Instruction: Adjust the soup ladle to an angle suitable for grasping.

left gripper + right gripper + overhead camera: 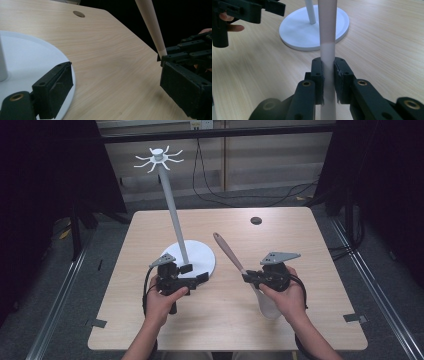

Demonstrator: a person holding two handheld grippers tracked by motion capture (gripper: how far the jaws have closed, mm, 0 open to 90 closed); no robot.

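Note:
A spatula with a pinkish-brown handle [227, 251] and a white blade [267, 302] slants over the table's right half. My right gripper [248, 277] is shut on its white neck; in the right gripper view the pads [318, 80] press on the shaft [327, 27] from both sides. A white hook stand rises at centre, with a tall pole [172, 205], curved hooks on top [158, 157] and a round base [202, 256]. My left gripper [194, 273] stands open at the base's near edge, nothing between its fingers [57, 92]. One jaw overlaps the base [32, 57].
The light wooden table [150, 320] has a round dark hole [256, 220] at the far right. Black cables lie on the floor beyond the table. Tape tabs mark the near corners. Bare wood lies between the two grippers.

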